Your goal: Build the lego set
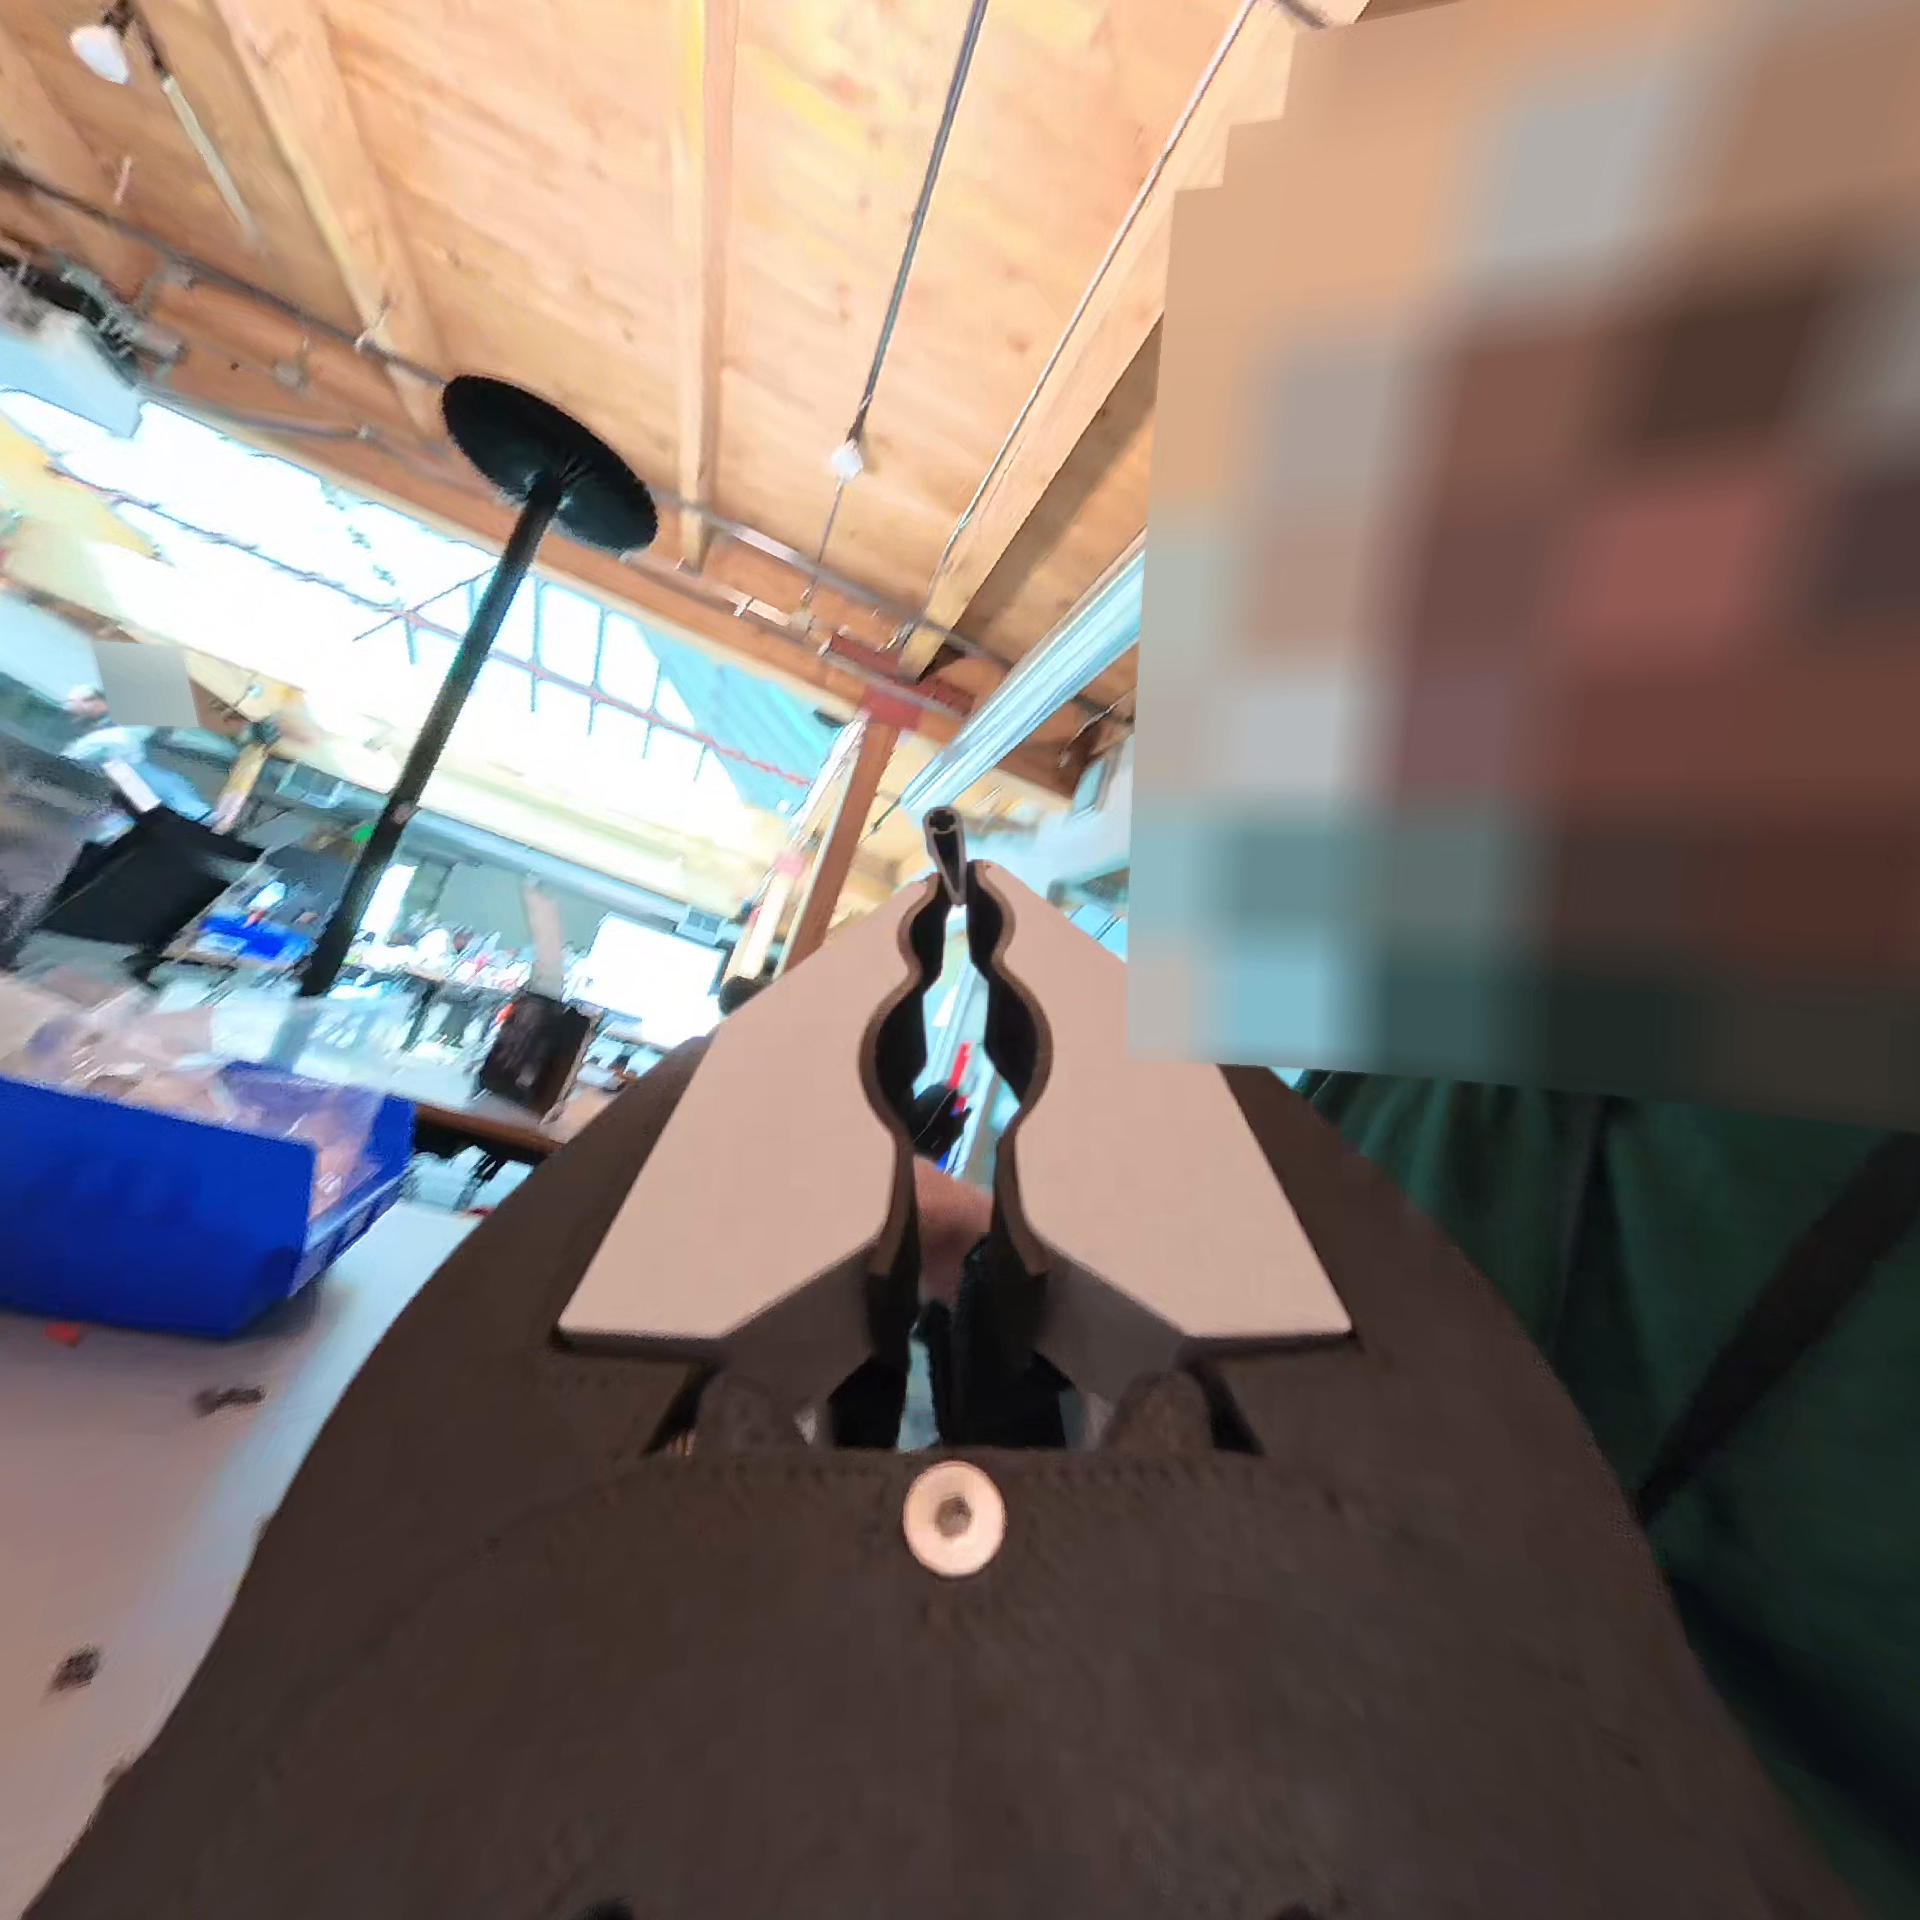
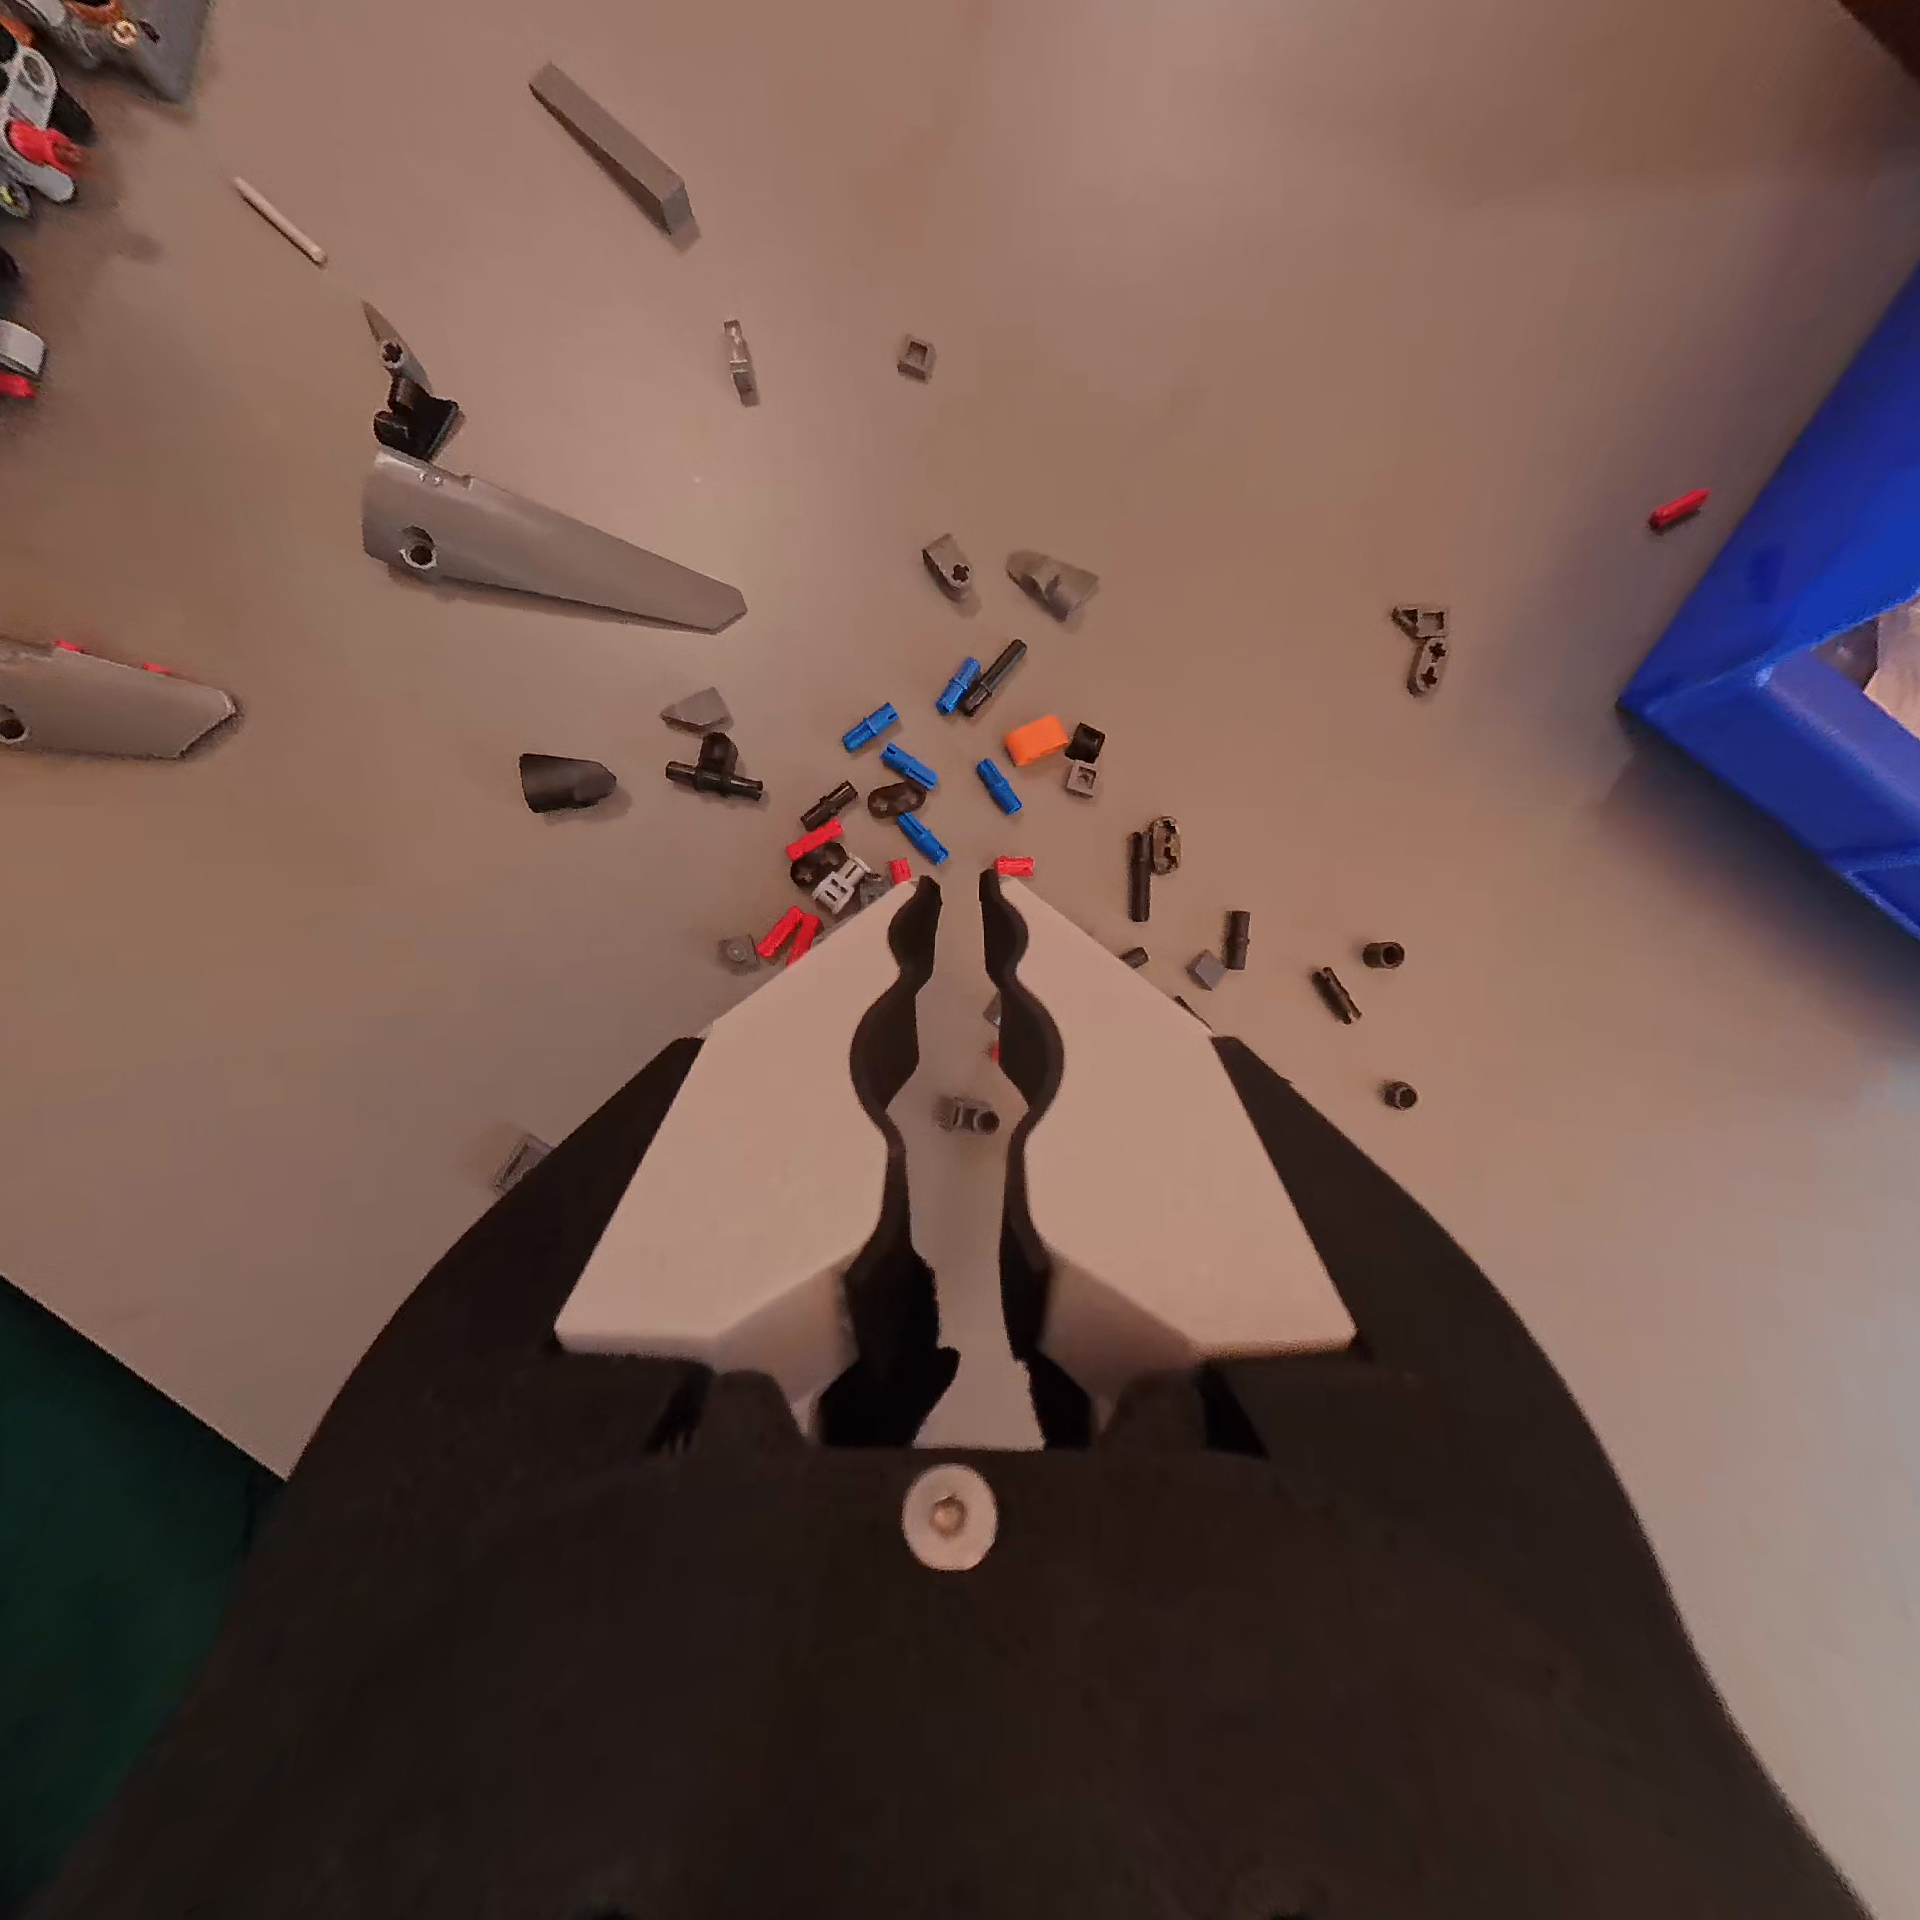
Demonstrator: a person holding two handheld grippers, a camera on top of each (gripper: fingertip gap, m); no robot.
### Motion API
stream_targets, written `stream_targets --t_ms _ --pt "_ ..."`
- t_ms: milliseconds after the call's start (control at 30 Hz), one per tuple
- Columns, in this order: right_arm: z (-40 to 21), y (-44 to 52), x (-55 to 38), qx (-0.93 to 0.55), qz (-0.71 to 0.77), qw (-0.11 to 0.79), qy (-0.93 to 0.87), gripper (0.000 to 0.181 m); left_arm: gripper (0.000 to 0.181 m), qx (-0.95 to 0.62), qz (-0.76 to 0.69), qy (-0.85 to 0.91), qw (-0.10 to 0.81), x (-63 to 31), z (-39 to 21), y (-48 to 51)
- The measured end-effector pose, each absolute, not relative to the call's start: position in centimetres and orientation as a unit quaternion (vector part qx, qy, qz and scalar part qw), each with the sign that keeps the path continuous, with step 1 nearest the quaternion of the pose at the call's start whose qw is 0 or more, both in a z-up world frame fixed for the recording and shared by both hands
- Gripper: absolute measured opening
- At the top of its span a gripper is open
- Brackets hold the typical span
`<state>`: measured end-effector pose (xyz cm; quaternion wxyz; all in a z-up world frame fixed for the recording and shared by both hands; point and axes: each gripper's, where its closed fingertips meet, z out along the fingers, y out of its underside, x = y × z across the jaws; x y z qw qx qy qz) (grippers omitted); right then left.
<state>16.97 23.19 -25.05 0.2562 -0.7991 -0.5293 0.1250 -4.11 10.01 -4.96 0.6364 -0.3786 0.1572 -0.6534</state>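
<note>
My left gripper (image 1: 958, 883) is raised off the table, points up toward the ceiling, and is shut on a small dark grey lego piece (image 1: 945, 847) that sticks out past the tips. My right gripper (image 2: 958, 885) hangs above the table, slightly open and empty, over a scatter of small lego pieces: blue pins (image 2: 909, 767), red pins (image 2: 1014, 864), black pins (image 2: 992, 675), an orange piece (image 2: 1036, 740). A large grey wing panel (image 2: 540, 561) lies to the left, another (image 2: 104, 701) at the left edge.
A blue bin (image 2: 1797, 665) stands at the right of the table; it also shows in the left wrist view (image 1: 187, 1195). A partly built model (image 2: 42, 125) sits at the top left corner. A long grey beam (image 2: 613, 145) lies at the back. A person in green (image 1: 1662, 1299) is close by. Tip to tip, the grippers are about 30 cm apart. The long grey beam (image 2: 613, 145) is about 20 cm from my right fingertips and 30 cm from my left.
</note>
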Motion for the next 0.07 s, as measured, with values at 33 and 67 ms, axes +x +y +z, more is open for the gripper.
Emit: stream_targets --t_ms 33,67 --pt "-25.12 23.09 16.9 -0.798 0.127 0.256 -0.531 0.007 0.001 -0.362 -0.664 0.155 0.636 -4.53 -4.59 9.67" --pt "-25.22 23.01 16.86 -0.798 0.127 0.255 -0.532 0.007 0.001 -0.352 -0.67 0.154 0.635 -4.81 -4.38 9.49"
